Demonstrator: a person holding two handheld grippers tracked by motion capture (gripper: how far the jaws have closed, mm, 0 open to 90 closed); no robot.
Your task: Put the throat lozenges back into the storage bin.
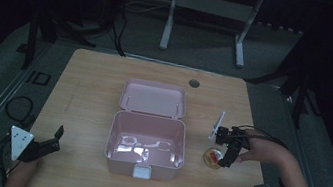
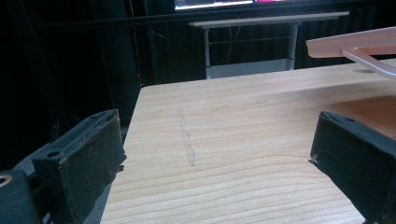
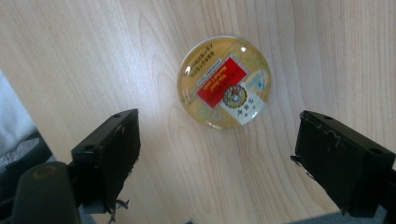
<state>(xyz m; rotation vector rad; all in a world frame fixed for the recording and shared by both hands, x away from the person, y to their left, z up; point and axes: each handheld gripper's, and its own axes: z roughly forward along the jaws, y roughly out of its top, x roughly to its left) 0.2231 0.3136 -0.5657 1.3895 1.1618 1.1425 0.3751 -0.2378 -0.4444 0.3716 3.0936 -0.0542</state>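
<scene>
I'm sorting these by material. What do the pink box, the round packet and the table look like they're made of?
Box: likely moulded plastic, glossy; its floor reflects light. Packet: seemingly clear domed plastic with a printed label, showing bright highlights. Table: wood or wood-look laminate, matte, with visible grain; which one is unclear.

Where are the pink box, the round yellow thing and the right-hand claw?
pink box point(image 1: 143, 163): high view, front wall.
round yellow thing point(image 3: 224, 82): right gripper view, its red label.
right gripper point(image 3: 217, 154): right gripper view, midway between open jaws.
</scene>
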